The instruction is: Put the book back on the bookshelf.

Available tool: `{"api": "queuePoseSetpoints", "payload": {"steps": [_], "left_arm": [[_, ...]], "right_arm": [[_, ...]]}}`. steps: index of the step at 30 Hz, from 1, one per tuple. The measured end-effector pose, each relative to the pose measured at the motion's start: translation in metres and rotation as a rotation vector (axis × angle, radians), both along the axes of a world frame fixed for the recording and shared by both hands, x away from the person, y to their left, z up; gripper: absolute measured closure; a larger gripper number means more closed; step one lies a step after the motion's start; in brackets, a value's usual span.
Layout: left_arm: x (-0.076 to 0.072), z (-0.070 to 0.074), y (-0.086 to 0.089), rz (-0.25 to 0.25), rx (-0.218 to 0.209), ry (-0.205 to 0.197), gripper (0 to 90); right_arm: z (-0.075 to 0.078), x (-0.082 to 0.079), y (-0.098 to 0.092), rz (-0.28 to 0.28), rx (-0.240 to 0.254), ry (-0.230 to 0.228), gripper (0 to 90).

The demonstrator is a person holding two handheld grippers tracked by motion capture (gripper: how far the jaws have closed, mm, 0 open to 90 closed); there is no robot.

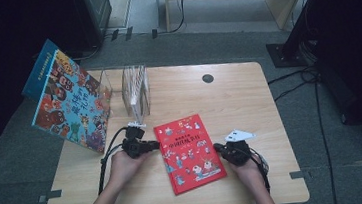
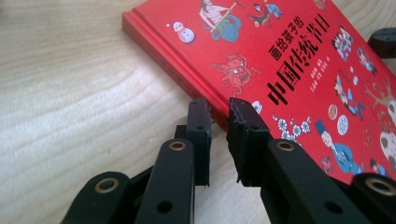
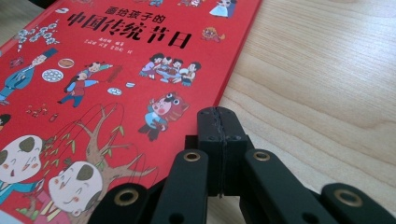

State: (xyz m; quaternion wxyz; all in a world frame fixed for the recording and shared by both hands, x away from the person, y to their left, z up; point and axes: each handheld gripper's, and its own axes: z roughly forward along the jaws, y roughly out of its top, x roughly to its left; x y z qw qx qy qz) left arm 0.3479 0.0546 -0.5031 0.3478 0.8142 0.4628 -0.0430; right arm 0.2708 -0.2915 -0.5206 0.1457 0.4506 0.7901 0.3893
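A red picture book (image 1: 189,154) lies flat near the front of the wooden table (image 1: 239,101), between my two grippers. My left gripper (image 1: 155,145) is at the book's left spine edge. In the left gripper view its jaws (image 2: 219,109) stand a narrow gap apart with the tips right at the spine of the book (image 2: 289,56), and nothing is pinched between them. My right gripper (image 1: 218,147) is at the book's right edge. In the right gripper view its jaws (image 3: 218,119) are pressed together with nothing between them, level with the edge of the cover (image 3: 116,70).
A large colourful book (image 1: 68,100) leans tilted at the table's left rear corner. A clear acrylic rack (image 1: 135,89) stands behind the red book. A dark round hole (image 1: 208,78) sits near the back edge. Cables trail over the floor at right.
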Motion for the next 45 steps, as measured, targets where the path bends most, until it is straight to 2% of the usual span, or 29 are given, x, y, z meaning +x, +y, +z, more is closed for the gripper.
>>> {"api": "queuePoseSetpoints", "payload": {"steps": [15,22,26,35,37,42,45], "left_arm": [[0.011,-0.002,-0.002,0.009,-0.032,0.011,80.9],[0.011,-0.003,-0.003,0.007,-0.027,-0.005,82.5],[0.009,-0.003,-0.006,0.010,-0.002,-0.035,85.3],[0.011,-0.004,-0.004,0.020,-0.017,-0.016,84.9],[0.009,-0.002,-0.004,0.011,-0.005,-0.023,84.1],[0.000,0.002,-0.004,-0.002,-0.017,-0.030,83.7],[-0.008,0.004,-0.004,-0.007,-0.016,-0.031,82.6]], "right_arm": [[-0.001,-0.004,0.004,-0.017,0.001,-0.007,90.0],[-0.001,-0.004,0.004,-0.018,-0.003,-0.011,90.0],[-0.001,-0.004,0.006,-0.025,-0.006,-0.014,90.0],[-0.001,-0.003,0.006,-0.026,0.003,-0.012,88.3],[-0.001,-0.002,0.004,-0.031,0.007,-0.012,84.6],[0.005,-0.002,0.000,-0.034,0.050,-0.039,82.4],[0.006,-0.002,0.003,-0.025,0.057,-0.038,81.0]]}}
